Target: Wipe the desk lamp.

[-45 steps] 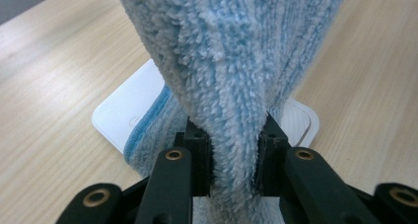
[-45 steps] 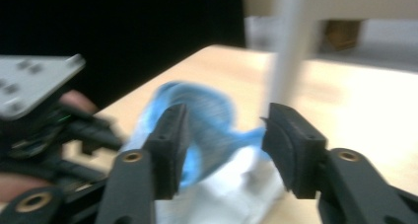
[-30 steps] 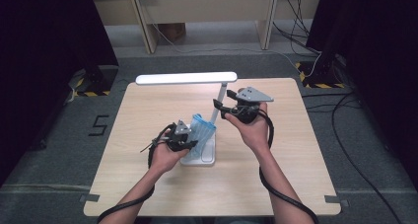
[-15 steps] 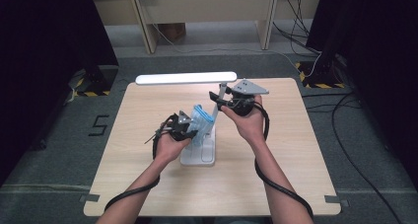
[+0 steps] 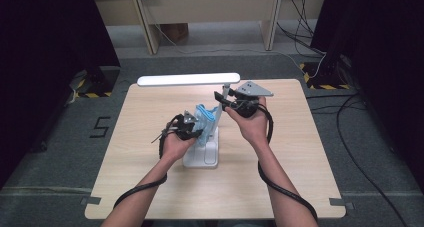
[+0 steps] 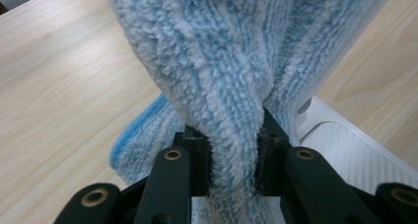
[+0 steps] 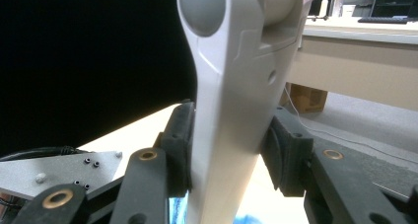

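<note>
Up close, right gripper (image 7: 229, 150) closing around lamp post (image 7: 231, 110), left gripper (image 6: 234, 155) pinching blue cloth (image 6: 222, 61)

The lamp (image 5: 220, 112) is stood mid-bench (image 5: 150, 187), its base near the person and its head stretched out left at the far edge. A cloth (image 5: 205, 122) is held just left of the lamp's post, above the base.
</note>
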Motion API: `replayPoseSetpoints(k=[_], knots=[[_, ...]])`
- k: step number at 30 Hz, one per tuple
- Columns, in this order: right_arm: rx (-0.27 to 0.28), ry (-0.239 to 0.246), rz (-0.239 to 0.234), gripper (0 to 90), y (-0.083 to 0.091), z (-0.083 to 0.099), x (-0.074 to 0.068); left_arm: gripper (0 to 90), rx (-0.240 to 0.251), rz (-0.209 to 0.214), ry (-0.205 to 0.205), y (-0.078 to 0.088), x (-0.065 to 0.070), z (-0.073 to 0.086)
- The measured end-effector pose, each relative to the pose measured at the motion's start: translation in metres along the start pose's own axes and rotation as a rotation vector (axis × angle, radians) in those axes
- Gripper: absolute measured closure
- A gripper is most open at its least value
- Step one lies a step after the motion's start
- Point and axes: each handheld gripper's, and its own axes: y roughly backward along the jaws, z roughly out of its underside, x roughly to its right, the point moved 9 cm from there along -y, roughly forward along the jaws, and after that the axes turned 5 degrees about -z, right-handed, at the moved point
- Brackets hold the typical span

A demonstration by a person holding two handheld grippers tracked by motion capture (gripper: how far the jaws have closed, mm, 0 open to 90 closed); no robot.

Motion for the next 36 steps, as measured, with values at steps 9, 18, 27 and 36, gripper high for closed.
replayPoseSetpoints(k=[9,18,27,36], knots=[[-0.009,-0.012,0.014,59.5,0.000,0.000,-0.001,72.6,0.018,0.010,-0.046,0.006,0.005,0.003],[-0.008,-0.014,0.027,59.7,0.000,0.000,-0.001,72.5,0.026,0.041,-0.104,0.017,0.018,0.009],[-0.013,-0.014,0.030,60.2,-0.001,0.000,-0.001,72.6,0.024,0.082,-0.134,0.031,0.032,0.018],[-0.017,-0.027,0.029,60.6,-0.001,0.000,-0.001,72.5,0.018,0.111,-0.178,0.046,0.046,0.028]])
